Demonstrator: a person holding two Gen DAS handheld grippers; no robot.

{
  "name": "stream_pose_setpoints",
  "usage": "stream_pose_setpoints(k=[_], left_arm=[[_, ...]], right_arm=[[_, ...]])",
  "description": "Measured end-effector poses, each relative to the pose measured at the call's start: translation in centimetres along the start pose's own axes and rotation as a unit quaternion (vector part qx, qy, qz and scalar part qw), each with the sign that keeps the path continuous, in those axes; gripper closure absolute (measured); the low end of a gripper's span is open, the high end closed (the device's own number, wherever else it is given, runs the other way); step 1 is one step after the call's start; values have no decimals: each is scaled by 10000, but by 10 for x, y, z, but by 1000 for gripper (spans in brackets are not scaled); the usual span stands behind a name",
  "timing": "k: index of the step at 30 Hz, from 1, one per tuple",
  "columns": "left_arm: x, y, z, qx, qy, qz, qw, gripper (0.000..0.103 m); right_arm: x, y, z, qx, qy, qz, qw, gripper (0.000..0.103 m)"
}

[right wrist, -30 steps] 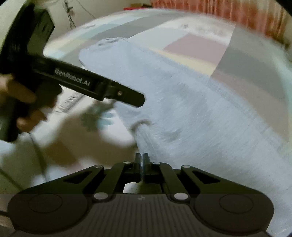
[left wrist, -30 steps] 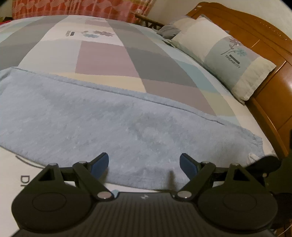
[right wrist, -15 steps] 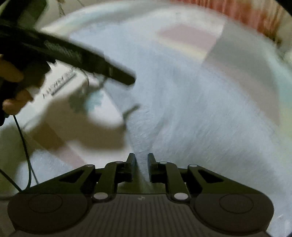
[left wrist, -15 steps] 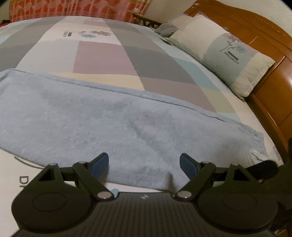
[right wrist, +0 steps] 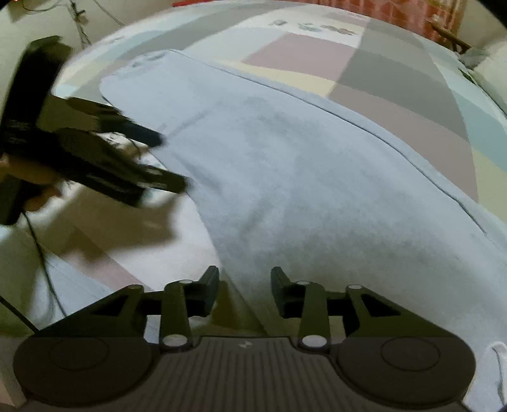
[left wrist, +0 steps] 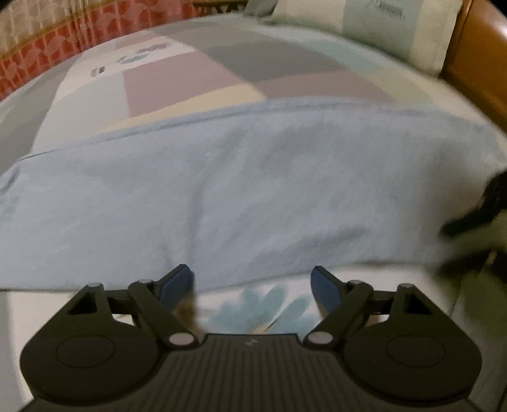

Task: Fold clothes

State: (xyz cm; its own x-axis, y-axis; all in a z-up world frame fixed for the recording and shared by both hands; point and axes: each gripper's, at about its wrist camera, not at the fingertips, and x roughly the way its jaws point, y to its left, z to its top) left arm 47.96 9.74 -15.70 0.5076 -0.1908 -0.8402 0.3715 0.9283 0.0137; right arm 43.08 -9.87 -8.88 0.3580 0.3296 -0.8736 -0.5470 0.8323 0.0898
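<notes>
A light blue garment (left wrist: pixel 253 177) lies spread flat across the patchwork bed, also filling the right wrist view as the garment (right wrist: pixel 301 177). My left gripper (left wrist: pixel 252 282) is open, its blue pads (left wrist: pixel 177 282) hovering at the garment's near hem with nothing pinched. The jaws of my right gripper (right wrist: pixel 245 280) are opening; the garment's side edge runs between them, and the pads do not press on it. The left gripper (right wrist: pixel 126 164), blurred and held by a hand (right wrist: pixel 28 174), shows at the left of the right wrist view, at the garment's edge.
Patchwork bedsheet (left wrist: pixel 196 76) stretches beyond the garment. A pillow (left wrist: pixel 396 28) rests against the wooden headboard (left wrist: pixel 475 63) at the far right. A red curtain (left wrist: pixel 41 57) hangs behind the bed. A black cable (right wrist: pixel 41 253) trails at the left.
The right gripper's jaws have gone from shut to parted. The left gripper has rolled, so the bed now looks tilted, and its fingers stay just as wide.
</notes>
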Motion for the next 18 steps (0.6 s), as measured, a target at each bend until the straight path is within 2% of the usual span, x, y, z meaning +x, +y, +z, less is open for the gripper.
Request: stream_pose_setpoints(k=[3,5,9,11,14,18], left_arm=[[-9,13,2,-186,71,23,9998,20],[-12,22,6,-446,-174,-143,9988,20],[4,28,18,-660,-321,-324,9968,20],[15,29,16,-457,-192,-223,9985,20],[4,28,5,91,-207,93,9997,17],[-10,54,0,-243,-87,201,9995,19]], right_arm=[[1,-8,1,24,34,-59,10000,60],[5,-8,5,11,42,-73,10000,59],[17,-4,20,-43,48,-45,10000,59],[23,-1,29,-120,75,23,9999,58],[25,-1,38,-325,155,44,9993,57],[20,-17,44,-413,119,-153,9990,57]])
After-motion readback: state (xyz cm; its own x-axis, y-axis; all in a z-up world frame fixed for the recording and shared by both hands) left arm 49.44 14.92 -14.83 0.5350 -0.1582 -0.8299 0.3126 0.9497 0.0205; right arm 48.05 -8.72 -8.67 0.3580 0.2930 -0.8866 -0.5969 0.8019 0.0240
